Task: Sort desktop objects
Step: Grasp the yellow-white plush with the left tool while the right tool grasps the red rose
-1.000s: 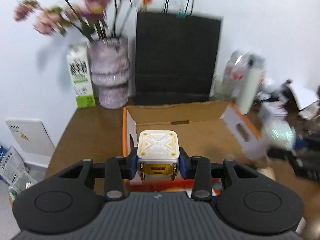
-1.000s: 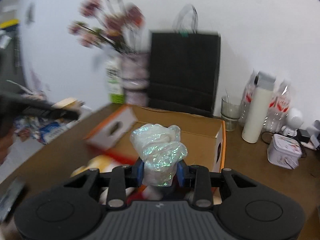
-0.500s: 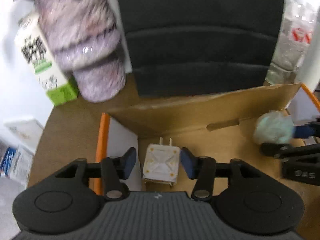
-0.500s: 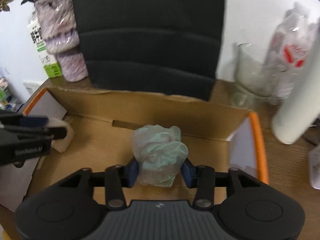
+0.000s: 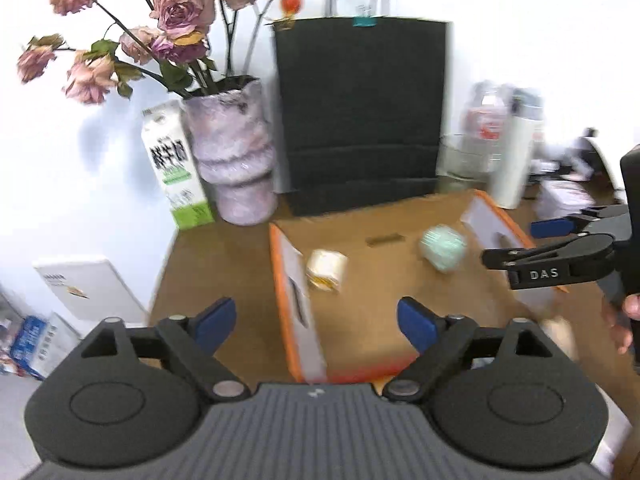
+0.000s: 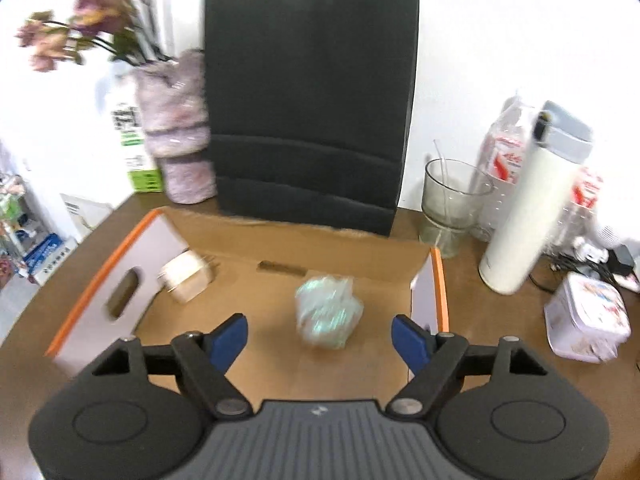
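An open cardboard box (image 5: 286, 280) (image 6: 438, 280) with orange edges lies on the brown desk. Inside it sit a white and yellow plug charger (image 5: 326, 270) (image 6: 186, 276) at the left and a crumpled iridescent green wrapper ball (image 5: 443, 248) (image 6: 328, 312) toward the right. My left gripper (image 5: 316, 320) hangs above the box's left wall, its jaws opening, nothing between them. My right gripper (image 6: 320, 338) hovers over the box just short of the wrapper ball, jaws opening and clear of it. In the left wrist view the right gripper (image 5: 520, 242) shows at the right edge.
Behind the box stand a black paper bag (image 6: 308, 100), a vase of pink flowers (image 5: 232, 160), a milk carton (image 5: 176, 168), a glass cup (image 6: 452, 204), a white flask (image 6: 532, 208) and a small tin (image 6: 586, 316). A hand (image 5: 624, 316) holds the right gripper.
Both grippers let go: the charger and the wrapper ball dropped out of the jaws and now lie in the box. Both grippers then pulled back and up from the box.
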Tool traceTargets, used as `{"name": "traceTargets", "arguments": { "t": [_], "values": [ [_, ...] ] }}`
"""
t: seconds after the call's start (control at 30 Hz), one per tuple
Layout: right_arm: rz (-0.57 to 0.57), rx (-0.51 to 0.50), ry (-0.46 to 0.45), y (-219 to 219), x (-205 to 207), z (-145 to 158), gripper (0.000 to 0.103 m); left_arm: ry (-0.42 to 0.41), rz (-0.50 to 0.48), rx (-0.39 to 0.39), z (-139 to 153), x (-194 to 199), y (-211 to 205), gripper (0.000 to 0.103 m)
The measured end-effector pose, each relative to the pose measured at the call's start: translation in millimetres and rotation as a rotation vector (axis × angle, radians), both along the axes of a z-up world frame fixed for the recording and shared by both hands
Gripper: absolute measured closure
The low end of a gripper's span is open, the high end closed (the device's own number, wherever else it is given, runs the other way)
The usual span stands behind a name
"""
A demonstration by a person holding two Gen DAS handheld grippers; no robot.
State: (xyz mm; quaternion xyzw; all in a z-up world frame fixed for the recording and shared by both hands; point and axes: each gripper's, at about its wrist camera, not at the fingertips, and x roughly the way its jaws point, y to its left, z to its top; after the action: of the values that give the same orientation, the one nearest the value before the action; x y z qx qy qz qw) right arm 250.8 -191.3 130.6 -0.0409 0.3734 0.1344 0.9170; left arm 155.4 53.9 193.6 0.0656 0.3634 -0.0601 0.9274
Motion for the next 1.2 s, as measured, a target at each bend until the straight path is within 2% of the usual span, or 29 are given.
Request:
{"name": "traceTargets", "arguments": {
  "t": [0.07,0.13,0.27,0.37,0.47,0.57,0.67,0.77,0.93,1.0,1.07,1.2],
  "values": [
    [0.013,0.022,-0.032,-8,-40,5,0.016,-0.051,0.003,-0.051,-8,-41,-2,0.002],
    [0.019,0.038,-0.062,-17,-85,6,0.016,-0.087,-0.004,-0.127,-26,-86,-3,0.0],
    [0.012,0.056,-0.13,-31,-170,0,0.016,-0.09,0.005,-0.248,-73,-153,-7,0.0],
    [0.034,0.086,-0.166,-39,-234,-16,0.016,-0.132,0.036,-0.246,-108,-195,-15,0.0],
    [0.078,0.12,-0.152,-46,-286,-42,0.017,-0.12,0.043,-0.223,-137,-223,-24,0.0],
    [0.086,0.063,-0.132,-47,-324,-70,0.02,-0.126,0.049,-0.193,-156,-235,-25,0.001],
    [0.096,0.0,-0.094,-48,-345,-94,0.026,-0.13,0.065,-0.176,-166,-235,-21,0.002],
    [0.091,-0.008,-0.065,-48,-349,-111,0.034,-0.108,0.076,-0.184,-170,-225,-19,0.004],
    [0.02,0.014,-0.085,-38,-337,-120,0.025,-0.108,0.081,-0.155,-174,-217,-20,0.004],
    [-0.011,0.009,-0.079,-29,-331,-119,0.025,-0.101,0.083,-0.158,-175,-211,-18,0.007],
    [-0.001,0.018,-0.046,-26,-322,-114,0.034,-0.103,0.078,-0.17,-171,-202,-16,0.012],
    [0.016,0.117,-0.046,-46,-316,-88,0.035,-0.124,0.045,-0.195,-161,-182,-13,0.018]
  ]
}}
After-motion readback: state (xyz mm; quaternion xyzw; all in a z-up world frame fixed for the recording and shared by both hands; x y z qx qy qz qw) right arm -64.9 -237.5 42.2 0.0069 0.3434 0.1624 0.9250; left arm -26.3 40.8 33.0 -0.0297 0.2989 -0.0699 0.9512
